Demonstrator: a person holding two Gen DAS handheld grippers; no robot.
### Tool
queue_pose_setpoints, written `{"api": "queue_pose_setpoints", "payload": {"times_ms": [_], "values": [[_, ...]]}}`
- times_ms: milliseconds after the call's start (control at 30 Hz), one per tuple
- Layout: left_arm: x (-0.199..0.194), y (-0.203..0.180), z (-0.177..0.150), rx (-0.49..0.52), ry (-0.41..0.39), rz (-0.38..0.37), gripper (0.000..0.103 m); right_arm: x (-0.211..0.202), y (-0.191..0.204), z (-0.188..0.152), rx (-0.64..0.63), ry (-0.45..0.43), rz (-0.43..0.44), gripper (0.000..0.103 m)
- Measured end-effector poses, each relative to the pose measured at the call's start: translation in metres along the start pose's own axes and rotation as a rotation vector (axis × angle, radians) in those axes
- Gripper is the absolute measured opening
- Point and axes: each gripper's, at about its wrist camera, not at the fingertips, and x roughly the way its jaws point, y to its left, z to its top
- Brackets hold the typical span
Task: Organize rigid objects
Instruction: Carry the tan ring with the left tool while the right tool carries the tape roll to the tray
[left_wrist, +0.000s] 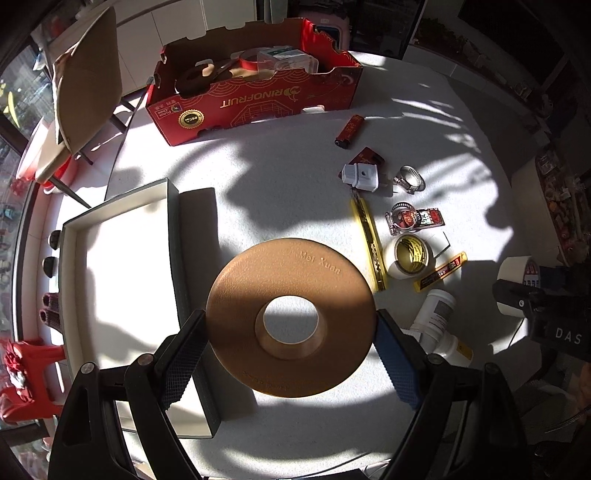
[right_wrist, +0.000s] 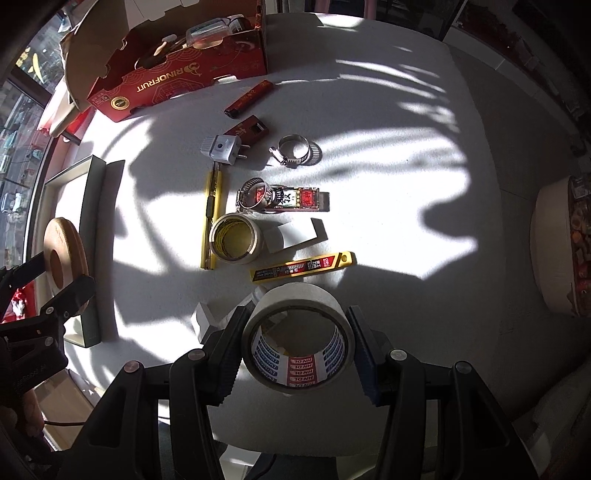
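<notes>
My left gripper (left_wrist: 290, 354) is shut on a flat brown wooden ring (left_wrist: 291, 291) stamped "Mei Xuan", held above the table beside an open dark tray (left_wrist: 170, 221). The ring also shows in the right wrist view (right_wrist: 64, 251). My right gripper (right_wrist: 295, 354) is shut on a wide roll of masking tape (right_wrist: 295, 306), held above the table; the roll shows in the left wrist view (left_wrist: 513, 280). A smaller tape roll (right_wrist: 234, 238), yellow cutter (right_wrist: 210, 214), blade pack (right_wrist: 303, 267), white plug (right_wrist: 221, 149), hose clamps (right_wrist: 295, 149) and lighters (right_wrist: 249, 98) lie on the white table.
A red cardboard box (left_wrist: 258, 99) holding several items stands at the table's far side. White bottles (left_wrist: 439, 321) lie near the right gripper. A chair (left_wrist: 85, 92) stands beyond the table's left edge. A white tub (right_wrist: 554, 251) sits off to the right.
</notes>
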Motion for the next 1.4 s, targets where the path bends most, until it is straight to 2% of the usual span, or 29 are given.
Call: {"api": "queue_pose_setpoints", "payload": {"times_ms": [533, 900, 1067, 1233, 1400], "values": [[-0.011, 0.064, -0.029, -0.239, -0.029, 0.059, 0.089, -0.004, 0.086, 0.018, -0.261, -0.008, 0.001, 0.054], [-0.024, 0.132, -0.065, -0.449, -0.047, 0.131, 0.089, -0.005, 0.180, 0.031, -0.450, -0.020, 0.085, 0.054], [-0.022, 0.165, -0.083, -0.538, -0.030, 0.178, 0.089, -0.002, 0.222, 0.036, -0.522, -0.022, 0.117, 0.054], [-0.013, 0.188, -0.092, -0.584, -0.006, 0.206, 0.089, 0.001, 0.258, 0.049, -0.564, -0.027, 0.149, 0.054], [-0.001, 0.204, -0.087, -0.608, 0.003, 0.221, 0.089, 0.010, 0.290, 0.064, -0.581, -0.029, 0.166, 0.054]]}}
